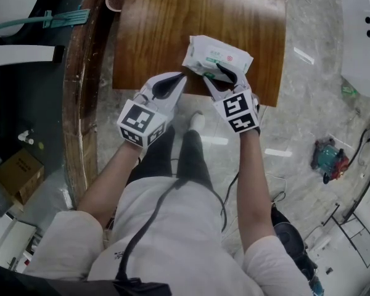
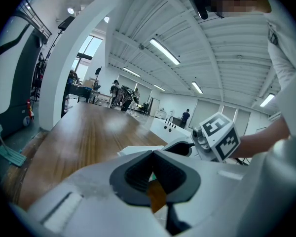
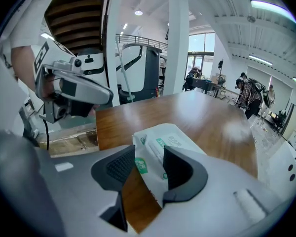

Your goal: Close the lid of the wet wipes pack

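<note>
Wet wipes pack (image 1: 217, 55) sat at table (image 1: 172, 29) edge, upper-middle of head view, its end loose between wide-apart right gripper (image 3: 149, 153) jaws, left gripper (image 2: 153, 154) closed empty beside it; lid likely needed a flat, square press.

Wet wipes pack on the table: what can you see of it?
The wet wipes pack is a soft white plastic pouch, crinkled, with green print and a small red mark. It lies at the near edge of the wooden table. Its near end sits between the open jaws of the right tool. Whether its lid is shut cannot be made out.
</note>
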Demonstrator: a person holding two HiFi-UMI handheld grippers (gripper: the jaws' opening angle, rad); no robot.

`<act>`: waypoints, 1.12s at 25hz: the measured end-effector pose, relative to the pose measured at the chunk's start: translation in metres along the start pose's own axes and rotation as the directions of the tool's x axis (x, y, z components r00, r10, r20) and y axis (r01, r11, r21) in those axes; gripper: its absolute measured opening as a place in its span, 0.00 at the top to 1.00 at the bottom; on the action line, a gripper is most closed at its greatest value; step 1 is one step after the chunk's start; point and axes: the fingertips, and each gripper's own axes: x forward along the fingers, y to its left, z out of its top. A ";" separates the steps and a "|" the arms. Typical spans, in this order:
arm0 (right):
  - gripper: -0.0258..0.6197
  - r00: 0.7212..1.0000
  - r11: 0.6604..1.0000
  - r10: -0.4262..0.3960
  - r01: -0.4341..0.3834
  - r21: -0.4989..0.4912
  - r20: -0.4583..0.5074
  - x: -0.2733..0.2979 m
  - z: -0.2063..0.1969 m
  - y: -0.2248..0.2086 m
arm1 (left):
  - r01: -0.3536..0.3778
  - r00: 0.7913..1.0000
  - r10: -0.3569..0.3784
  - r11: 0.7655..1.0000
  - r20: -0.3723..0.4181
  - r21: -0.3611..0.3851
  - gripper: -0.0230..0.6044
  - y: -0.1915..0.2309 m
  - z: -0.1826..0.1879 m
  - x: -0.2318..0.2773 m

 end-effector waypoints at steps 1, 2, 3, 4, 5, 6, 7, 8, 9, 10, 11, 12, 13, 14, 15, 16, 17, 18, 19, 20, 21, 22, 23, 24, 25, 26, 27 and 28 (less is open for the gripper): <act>0.67 1.000 1.000 -0.006 0.005 -0.009 -0.012 0.001 -0.001 0.000 | 0.002 1.000 -0.002 1.000 -0.002 0.000 0.96 0.000 0.000 0.000; 0.67 1.000 1.000 -0.011 0.011 -0.018 -0.024 0.003 -0.003 0.001 | 0.004 1.000 -0.004 1.000 -0.003 0.000 0.96 0.001 -0.001 0.000; 0.67 0.999 1.000 -0.017 0.016 -0.025 -0.034 0.004 -0.004 0.001 | 0.007 1.000 -0.007 1.000 -0.004 0.001 0.96 0.001 0.000 0.000; 0.67 0.999 0.999 -0.022 0.021 -0.029 -0.042 0.005 -0.005 0.000 | 0.011 1.000 -0.011 1.000 -0.004 0.001 0.96 0.000 0.000 0.001; 0.67 0.999 0.999 -0.025 0.023 -0.029 -0.046 0.006 -0.005 0.000 | 0.014 1.000 -0.014 1.000 -0.005 0.002 0.96 -0.001 0.000 0.001; 0.67 0.998 0.999 -0.025 0.024 -0.024 -0.050 0.007 -0.006 0.001 | 0.018 1.000 -0.018 1.000 -0.006 0.003 0.96 -0.002 0.001 0.002; 0.67 0.998 1.000 -0.024 0.024 -0.013 -0.057 0.007 -0.006 0.001 | 0.022 1.000 -0.022 1.000 -0.006 0.005 0.96 -0.004 0.002 0.002; 0.68 0.998 1.000 -0.022 0.022 -0.002 -0.064 0.008 -0.007 0.002 | 0.025 1.000 -0.025 1.000 -0.006 0.007 0.96 -0.005 0.003 0.002; 0.67 0.997 1.000 -0.018 0.018 0.008 -0.069 0.008 -0.007 0.002 | 0.028 1.000 -0.028 1.000 -0.005 0.008 0.96 -0.006 0.004 0.003; 0.67 0.997 1.000 -0.014 0.015 0.016 -0.070 0.008 -0.007 0.003 | 0.030 1.000 -0.030 0.999 -0.003 0.010 0.96 -0.007 0.006 0.003; 0.67 0.998 1.000 -0.011 0.013 0.023 -0.066 0.008 -0.007 0.002 | 0.032 0.999 -0.032 0.999 -0.002 0.013 0.96 -0.007 0.007 0.003; 0.67 0.998 1.000 -0.010 0.012 0.029 -0.058 0.007 -0.005 0.002 | 0.033 0.999 -0.033 0.999 -0.001 0.016 0.96 -0.008 0.008 0.002; 0.67 0.999 0.999 -0.011 0.013 0.035 -0.045 0.007 -0.004 0.002 | 0.033 0.999 -0.033 0.999 0.000 0.019 0.96 -0.008 0.010 0.002; 0.67 1.000 0.999 -0.014 0.015 0.047 -0.027 0.005 -0.001 0.002 | 0.033 0.999 -0.033 0.999 0.000 0.022 0.96 -0.009 0.011 0.001; 0.67 1.000 0.998 -0.020 0.020 0.067 -0.001 0.002 0.001 0.001 | 0.032 0.999 -0.032 0.999 0.001 0.025 0.96 -0.010 0.012 0.000; 0.67 0.999 0.995 -0.031 0.028 0.096 0.028 -0.003 0.005 -0.002 | 0.032 0.999 -0.032 0.999 0.001 0.028 0.96 -0.011 0.014 0.000; 0.72 0.997 0.991 -0.045 0.038 0.128 0.057 -0.010 0.008 -0.005 | 0.033 0.999 -0.033 0.999 0.003 0.031 0.96 -0.014 0.016 -0.001; 0.79 0.995 0.986 -0.062 0.048 0.162 0.083 -0.017 0.010 -0.008 | 0.034 0.999 -0.035 0.999 0.005 0.034 0.96 -0.016 0.018 -0.002; 0.85 0.992 0.980 -0.078 0.057 0.191 0.104 -0.025 0.013 -0.012 | 0.036 0.999 -0.037 0.999 0.007 0.037 0.96 -0.019 0.021 -0.003; 0.90 0.988 0.974 -0.093 0.065 0.216 0.122 -0.032 0.016 -0.015 | 0.038 0.999 -0.038 0.998 0.009 0.040 0.96 -0.022 0.024 -0.005; 0.94 0.985 0.969 -0.104 0.069 0.236 0.139 -0.040 0.018 -0.017 | 0.039 0.999 -0.040 0.998 0.012 0.044 0.96 -0.025 0.027 -0.006; 0.95 0.982 0.965 -0.110 0.068 0.253 0.154 -0.047 0.021 -0.018 | 0.040 0.999 -0.041 0.998 0.014 0.048 0.96 -0.029 0.030 -0.007; 0.95 0.980 0.961 -0.113 0.066 0.267 0.166 -0.054 0.022 -0.017 | 0.042 0.999 -0.043 0.998 0.015 0.051 0.96 -0.034 0.033 -0.009; 0.95 0.977 0.958 -0.117 0.064 0.280 0.177 -0.062 0.024 -0.016 | 0.045 0.999 -0.046 0.998 0.018 0.054 0.96 -0.039 0.036 -0.010; 0.95 0.974 0.955 -0.125 0.065 0.291 0.191 -0.069 0.025 -0.016 | 0.049 0.998 -0.051 0.997 0.022 0.058 0.96 -0.044 0.039 -0.011; 0.95 0.968 0.951 -0.136 0.068 0.301 0.210 -0.077 0.028 -0.016 | 0.054 0.998 -0.056 0.996 0.027 0.064 0.96 -0.049 0.043 -0.011; 0.95 0.961 0.947 -0.149 0.071 0.314 0.233 -0.085 0.032 -0.017 | 0.059 0.998 -0.062 0.996 0.033 0.072 0.96 -0.053 0.048 -0.011; 0.95 0.952 0.942 -0.162 0.072 0.327 0.258 -0.093 0.036 -0.017 | 0.063 0.997 -0.066 0.995 0.038 0.080 0.96 -0.057 0.052 -0.012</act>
